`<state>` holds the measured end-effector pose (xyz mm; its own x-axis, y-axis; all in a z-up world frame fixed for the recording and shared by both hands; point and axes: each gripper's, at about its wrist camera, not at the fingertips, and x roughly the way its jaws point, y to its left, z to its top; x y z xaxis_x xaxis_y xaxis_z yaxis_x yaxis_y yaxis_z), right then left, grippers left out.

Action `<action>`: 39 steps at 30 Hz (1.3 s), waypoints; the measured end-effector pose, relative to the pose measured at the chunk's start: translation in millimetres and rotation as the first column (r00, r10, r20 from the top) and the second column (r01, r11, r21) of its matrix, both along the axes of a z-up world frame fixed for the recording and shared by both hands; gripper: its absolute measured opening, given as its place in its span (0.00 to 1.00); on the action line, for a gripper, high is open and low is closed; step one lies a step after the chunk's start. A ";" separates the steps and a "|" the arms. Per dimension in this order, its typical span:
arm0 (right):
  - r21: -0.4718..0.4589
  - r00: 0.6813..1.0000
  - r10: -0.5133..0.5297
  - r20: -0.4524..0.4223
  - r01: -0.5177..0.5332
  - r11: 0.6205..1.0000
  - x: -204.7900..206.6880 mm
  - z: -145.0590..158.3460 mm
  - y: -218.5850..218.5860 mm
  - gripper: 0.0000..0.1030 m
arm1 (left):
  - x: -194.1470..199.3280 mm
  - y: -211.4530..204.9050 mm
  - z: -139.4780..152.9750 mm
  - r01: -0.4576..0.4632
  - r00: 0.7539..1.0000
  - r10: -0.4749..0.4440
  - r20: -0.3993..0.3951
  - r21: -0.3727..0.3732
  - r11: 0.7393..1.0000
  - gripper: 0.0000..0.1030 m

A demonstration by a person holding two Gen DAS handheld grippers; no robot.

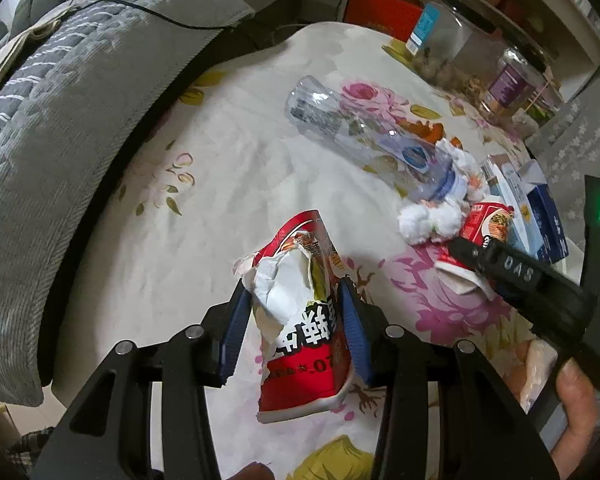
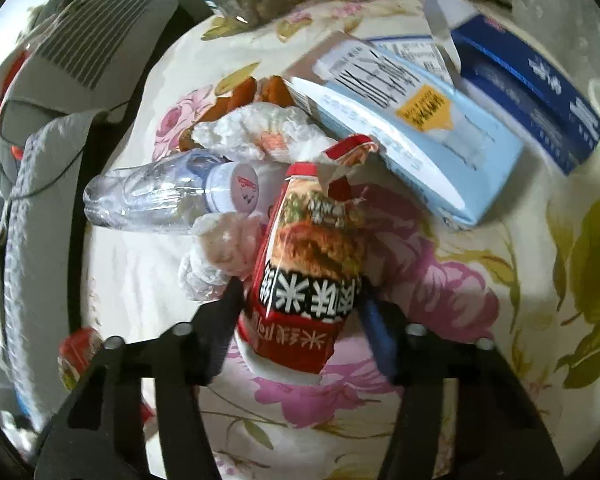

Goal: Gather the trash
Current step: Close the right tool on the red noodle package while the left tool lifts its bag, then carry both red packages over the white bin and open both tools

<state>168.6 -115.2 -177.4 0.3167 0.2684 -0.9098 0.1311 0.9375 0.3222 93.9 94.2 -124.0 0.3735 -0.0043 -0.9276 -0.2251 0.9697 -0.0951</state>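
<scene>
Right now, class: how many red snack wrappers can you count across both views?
2. One red wrapper sits between the left gripper fingers; the other red wrapper is in the right gripper, beside the bottle. More may be hidden.

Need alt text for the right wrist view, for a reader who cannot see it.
The right tool grips a torn red snack wrapper on a floral tablecloth. Behind it lie a clear plastic bottle, crumpled white tissues and a pale blue carton beside a dark blue box.
</scene>
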 end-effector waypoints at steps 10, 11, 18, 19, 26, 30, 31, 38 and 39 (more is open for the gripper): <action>-0.023 0.995 0.034 0.095 -0.032 0.999 -15.7 27.9 -13.0 0.39 | -0.3 -7.7 24.2 0.007 0.994 -0.011 0.106 0.043 0.999 0.43; -0.028 0.993 0.040 0.109 -0.038 0.999 -17.7 32.3 -14.5 0.39 | 0.4 -9.9 28.4 0.008 0.993 -0.013 0.121 0.041 0.999 0.43; -0.082 0.961 0.089 0.260 -0.070 0.994 -35.7 75.3 -21.9 0.39 | 4.2 -26.4 47.7 0.016 0.981 -0.025 0.190 0.046 0.999 0.43; -0.092 0.955 0.093 0.282 -0.070 0.993 -39.3 82.1 -24.2 0.39 | 3.9 -29.0 50.3 0.017 0.980 -0.027 0.199 0.050 0.999 0.43; -0.184 0.897 0.106 0.429 -0.028 0.983 -50.2 115.0 -33.4 0.39 | 3.5 -56.4 75.0 0.015 0.945 -0.052 0.322 0.117 0.993 0.43; -0.238 0.861 0.113 0.496 0.010 0.971 -57.1 130.0 -40.5 0.39 | 4.1 -74.4 86.4 0.027 0.924 -0.083 0.372 0.154 0.988 0.43; -0.245 0.854 0.112 0.507 0.018 0.969 -59.1 132.1 -43.5 0.39 | 4.5 -80.6 89.5 0.030 0.918 -0.092 0.386 0.164 0.986 0.43; -0.289 0.813 0.092 0.575 0.097 0.952 -68.5 146.2 -62.2 0.39 | 1.6 -111.8 106.4 0.033 0.874 -0.127 0.468 0.203 0.979 0.44; -0.293 0.809 0.087 0.582 0.108 0.950 -69.0 147.9 -64.6 0.40 | 0.7 -116.0 108.2 0.033 0.868 -0.132 0.479 0.209 0.977 0.44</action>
